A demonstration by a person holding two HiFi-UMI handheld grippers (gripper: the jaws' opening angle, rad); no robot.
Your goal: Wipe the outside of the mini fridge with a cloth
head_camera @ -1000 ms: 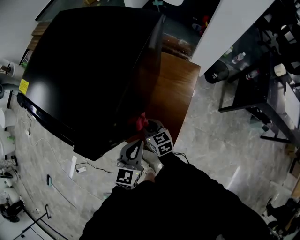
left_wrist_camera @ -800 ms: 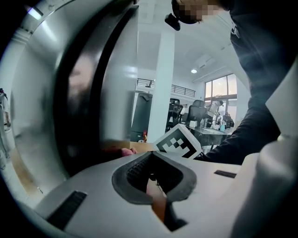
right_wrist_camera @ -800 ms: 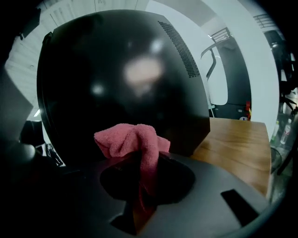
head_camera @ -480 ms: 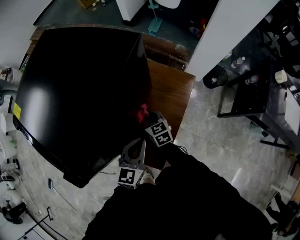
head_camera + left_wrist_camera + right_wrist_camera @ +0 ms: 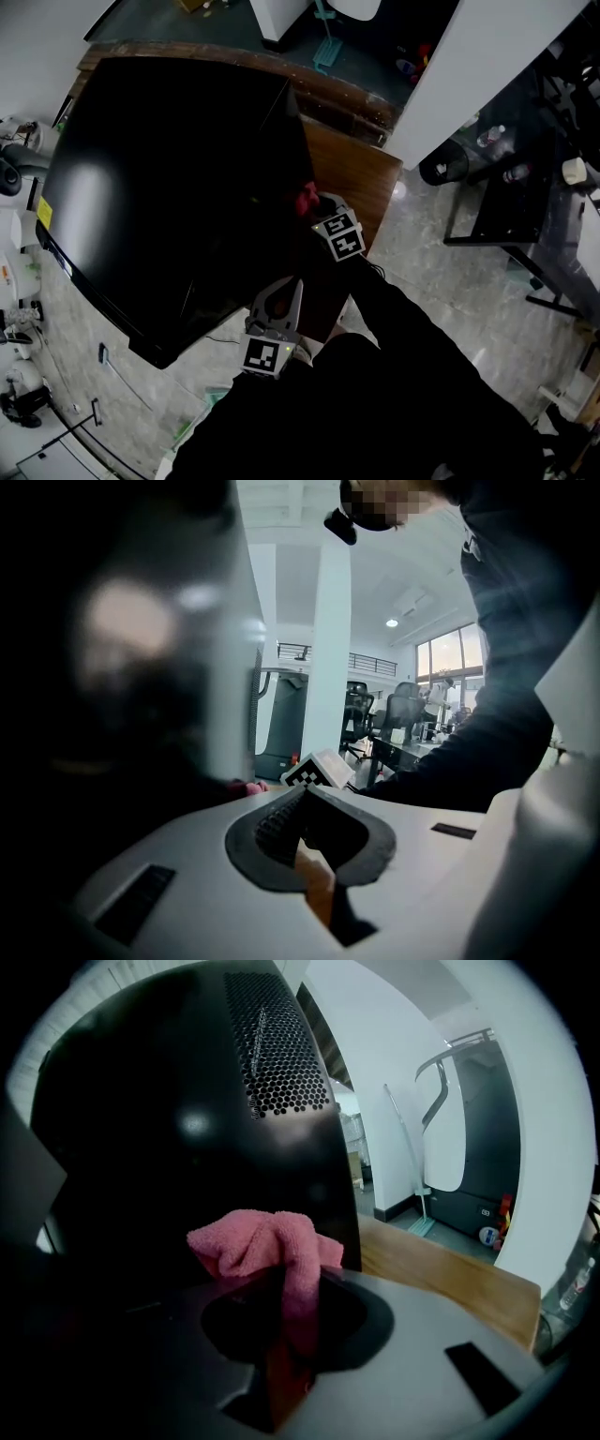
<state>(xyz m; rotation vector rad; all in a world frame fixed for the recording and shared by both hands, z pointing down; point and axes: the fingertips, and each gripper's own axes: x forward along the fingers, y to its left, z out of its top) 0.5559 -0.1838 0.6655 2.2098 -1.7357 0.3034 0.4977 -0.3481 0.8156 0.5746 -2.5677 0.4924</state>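
Wiping the side wall. The right gripper (image 5: pixel 316 204) has its jaws clenched on the pink cloth (image 5: pixel 265 1241). The cloth's bunched free end stands proud of the jaw tips, so that fabric rather than plastic meets the black mini fridge (image 5: pixel 169 169). The fridge stands on a wooden stand (image 5: pixel 352 173), and the cloth sits at the fridge's right side wall, near the top edge. The left gripper (image 5: pixel 302 829) hangs low by the near corner, jaws together on nothing (probably kept clear of the stroke)
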